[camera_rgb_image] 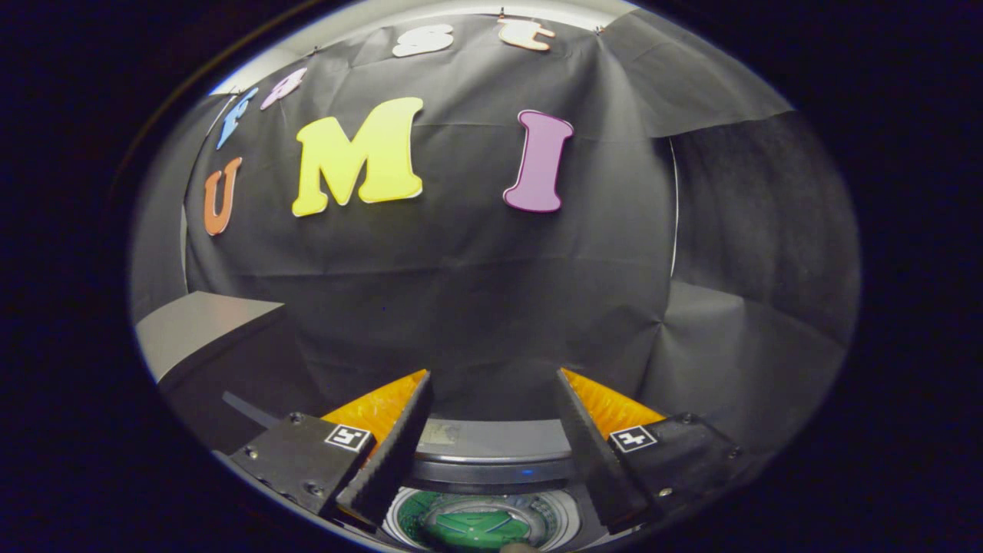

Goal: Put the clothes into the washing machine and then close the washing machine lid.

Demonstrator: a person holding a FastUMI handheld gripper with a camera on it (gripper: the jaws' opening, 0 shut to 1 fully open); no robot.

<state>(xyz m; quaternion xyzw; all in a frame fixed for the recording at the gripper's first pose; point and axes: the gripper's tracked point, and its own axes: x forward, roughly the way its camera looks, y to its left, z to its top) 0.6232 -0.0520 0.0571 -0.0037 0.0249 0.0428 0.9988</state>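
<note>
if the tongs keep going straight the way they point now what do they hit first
Probably the booth's black cloth wall. The open, empty tongs point over the washing machine's rear rim, though depth is unclear.

Gripper [491,384] jaws wide apart, empty.

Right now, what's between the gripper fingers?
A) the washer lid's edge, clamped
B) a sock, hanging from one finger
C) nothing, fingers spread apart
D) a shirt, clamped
C: the gripper has its fingers spread wide with only the black booth wall seen through the gap; the washer, drum open with something green inside, lies below them.
</note>
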